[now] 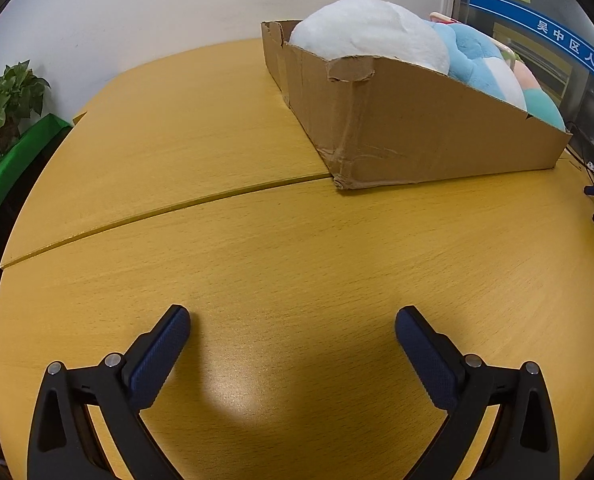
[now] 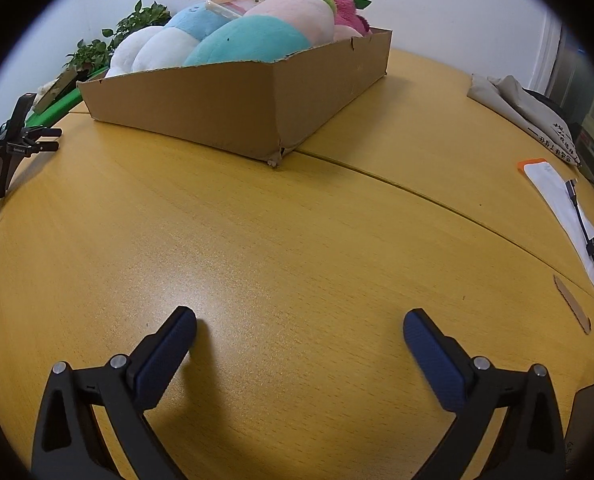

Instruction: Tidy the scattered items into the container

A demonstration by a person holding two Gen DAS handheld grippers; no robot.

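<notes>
A low cardboard box (image 1: 425, 128) stands on the yellow wooden table (image 1: 257, 248), filled with plush toys: a white one (image 1: 369, 32) and a light blue one (image 1: 477, 56). In the right wrist view the box (image 2: 225, 104) holds white, blue, teal (image 2: 249, 44), pale pink and bright pink (image 2: 347, 10) plush toys, with a phone-like case on top. My left gripper (image 1: 293, 320) is open and empty, low over bare table in front of the box. My right gripper (image 2: 300, 322) is open and empty, low over the table. The left gripper also shows in the right wrist view (image 2: 51, 138), at the far left edge.
A potted plant (image 1: 5, 100) and a green surface stand beyond the table's left edge. At the right there are a grey cloth bag (image 2: 529, 112), a white pouch with an orange end (image 2: 557, 200), a black cable and a cardboard strip (image 2: 573, 304).
</notes>
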